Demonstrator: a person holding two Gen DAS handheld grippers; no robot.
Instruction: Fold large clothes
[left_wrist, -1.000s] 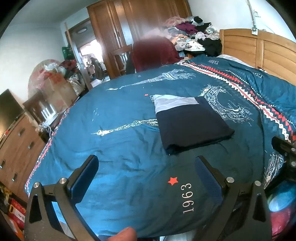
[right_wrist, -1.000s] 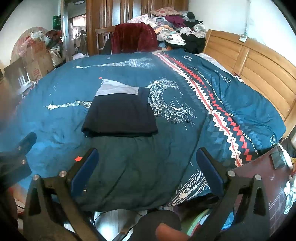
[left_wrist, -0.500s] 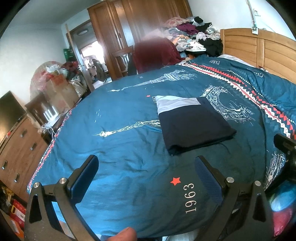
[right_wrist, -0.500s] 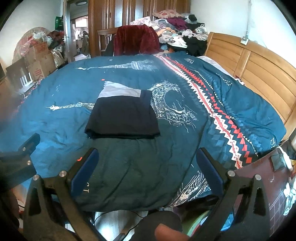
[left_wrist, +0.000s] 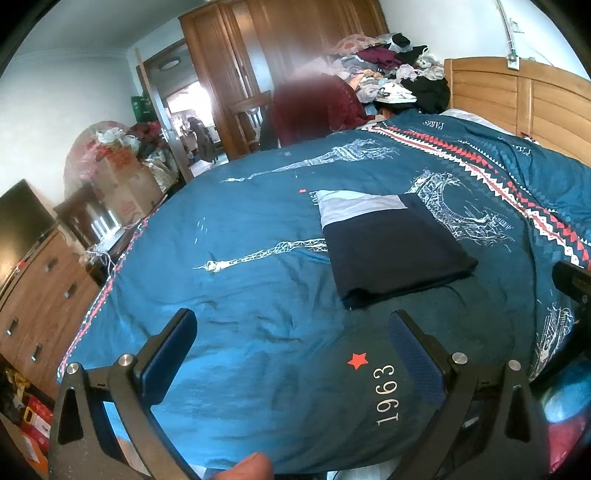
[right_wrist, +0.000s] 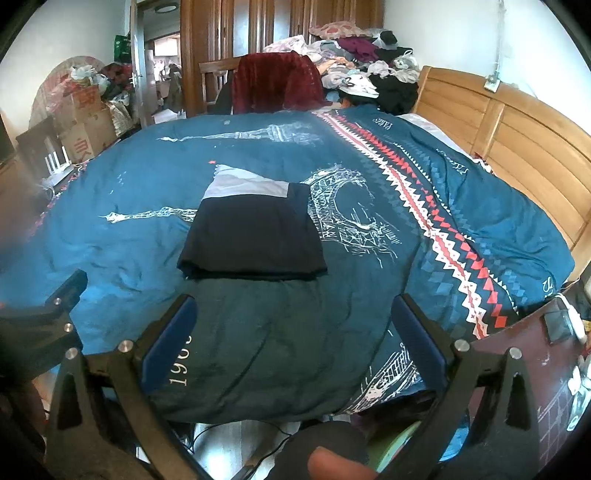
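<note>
A dark navy garment with a pale grey band lies folded in a flat rectangle on the blue patterned bedspread. It also shows in the right wrist view. My left gripper is open and empty, held above the near edge of the bed, short of the garment. My right gripper is open and empty, also near the bed's front edge, just short of the garment's near edge.
A wooden headboard runs along the right. A pile of clothes and a chair draped in red cloth stand at the far end. A dresser and boxes stand left. A dark bedside table is near right.
Both grippers have drawn slightly back and tilted, so the folded garment sits a little farther up in both views. The garment has not moved.
</note>
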